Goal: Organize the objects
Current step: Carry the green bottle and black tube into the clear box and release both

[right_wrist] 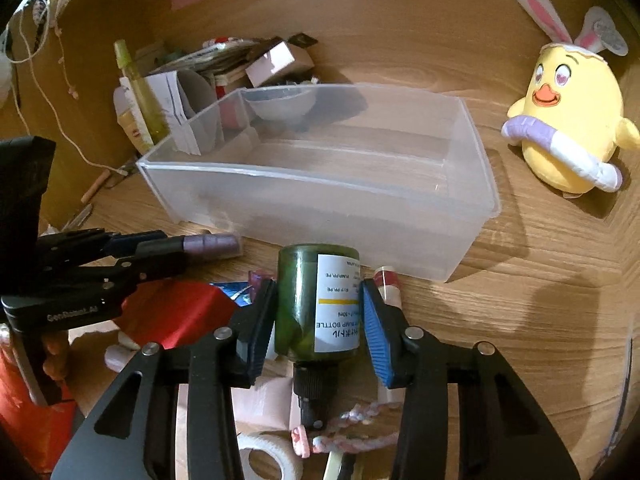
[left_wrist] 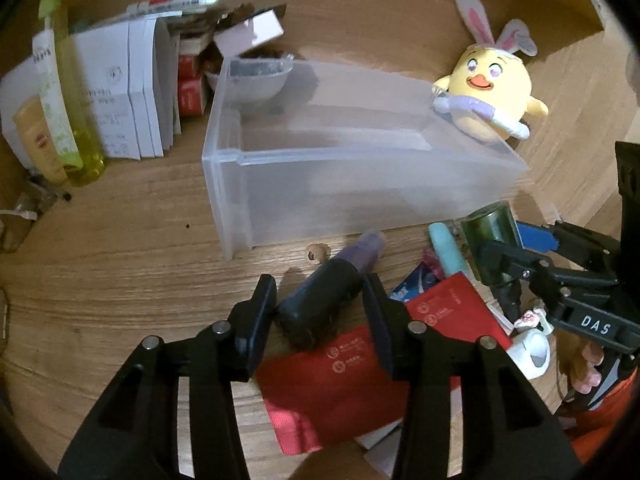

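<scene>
While the dark green glass pump bottle point(right_wrist: 316, 304) with a white label lies cap-down between the right gripper point(right_wrist: 318, 320) jaws, which clamp its sides, the black-and-purple tube point(left_wrist: 320, 292) sits loose between the left gripper point(left_wrist: 320, 312) jaws, half open; beyond both stands the clear plastic bin point(right_wrist: 320, 216).

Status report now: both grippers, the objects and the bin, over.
Left gripper around dark purple tube. Right gripper around green pump bottle. Clear bin ahead, unobstructed.
</scene>
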`<move>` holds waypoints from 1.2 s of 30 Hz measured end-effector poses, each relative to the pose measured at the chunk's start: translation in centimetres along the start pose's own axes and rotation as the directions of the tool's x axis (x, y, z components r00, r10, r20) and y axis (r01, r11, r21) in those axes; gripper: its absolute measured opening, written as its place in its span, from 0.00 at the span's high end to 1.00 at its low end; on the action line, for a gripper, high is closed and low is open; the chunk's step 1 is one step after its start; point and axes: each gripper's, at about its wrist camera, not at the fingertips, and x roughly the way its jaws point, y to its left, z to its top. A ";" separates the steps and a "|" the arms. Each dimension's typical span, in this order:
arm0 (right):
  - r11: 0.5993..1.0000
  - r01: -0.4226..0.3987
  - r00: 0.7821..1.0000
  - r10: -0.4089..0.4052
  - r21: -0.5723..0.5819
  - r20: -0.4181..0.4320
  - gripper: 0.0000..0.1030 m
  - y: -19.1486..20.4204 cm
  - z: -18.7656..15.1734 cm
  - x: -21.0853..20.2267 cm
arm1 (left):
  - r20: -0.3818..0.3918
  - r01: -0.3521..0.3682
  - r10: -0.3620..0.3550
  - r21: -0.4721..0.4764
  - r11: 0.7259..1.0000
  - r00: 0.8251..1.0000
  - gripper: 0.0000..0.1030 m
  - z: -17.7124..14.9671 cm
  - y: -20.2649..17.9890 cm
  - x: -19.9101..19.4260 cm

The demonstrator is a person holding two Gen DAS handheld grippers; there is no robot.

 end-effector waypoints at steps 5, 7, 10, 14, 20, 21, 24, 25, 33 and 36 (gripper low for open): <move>1.000 0.003 0.999 -0.002 -0.014 0.051 0.63 0.3 0.4 -2.0 | 0.032 0.022 -0.022 0.001 1.000 0.999 0.72 0.0 -0.6 -1.8; 1.000 0.002 0.998 -0.001 -0.016 0.069 0.63 0.4 0.6 -2.6 | 0.060 -0.006 0.005 0.018 1.000 0.998 0.75 0.0 -1.1 -2.6; 1.000 -0.001 0.995 0.003 -0.020 0.101 0.63 0.6 1.1 -3.7 | 0.085 -0.006 0.005 0.020 1.000 0.996 0.75 0.1 -1.4 -3.8; 1.000 -0.002 0.989 0.005 -0.022 0.147 0.63 0.6 1.6 -5.2 | 0.116 -0.001 -0.002 0.025 1.000 0.993 0.75 0.2 -1.7 -5.2; 1.000 0.000 0.979 0.003 -0.015 0.203 0.63 0.4 2.7 -6.7 | 0.163 0.005 -0.010 0.031 1.000 0.987 0.75 0.7 -2.5 -7.0; 1.000 0.001 0.978 0.002 -0.014 0.210 0.63 0.3 2.9 -6.9 | 0.171 0.008 -0.013 0.031 0.999 0.985 0.75 0.8 -2.6 -7.3; 1.000 0.002 0.971 0.000 -0.010 0.237 0.63 0.0 3.7 -7.4 | 0.201 0.010 -0.016 0.033 0.999 0.979 0.75 1.4 -3.0 -8.3; 1.000 0.003 0.970 -0.001 -0.009 0.243 0.63 -0.1 3.9 -7.5 | 0.209 0.009 -0.015 0.032 0.999 0.978 0.75 1.5 -3.1 -8.6; 1.000 0.007 0.958 -0.004 -0.010 0.285 0.63 -0.8 6.3 -7.6 | 0.278 0.006 -0.012 0.024 1.000 0.960 0.75 3.5 -3.4 -10.4; 1.000 0.019 0.956 -0.013 -0.019 0.295 0.63 -1.0 7.2 -7.4 | 0.305 -0.001 -0.005 0.021 1.000 0.952 0.75 4.3 -3.4 -10.9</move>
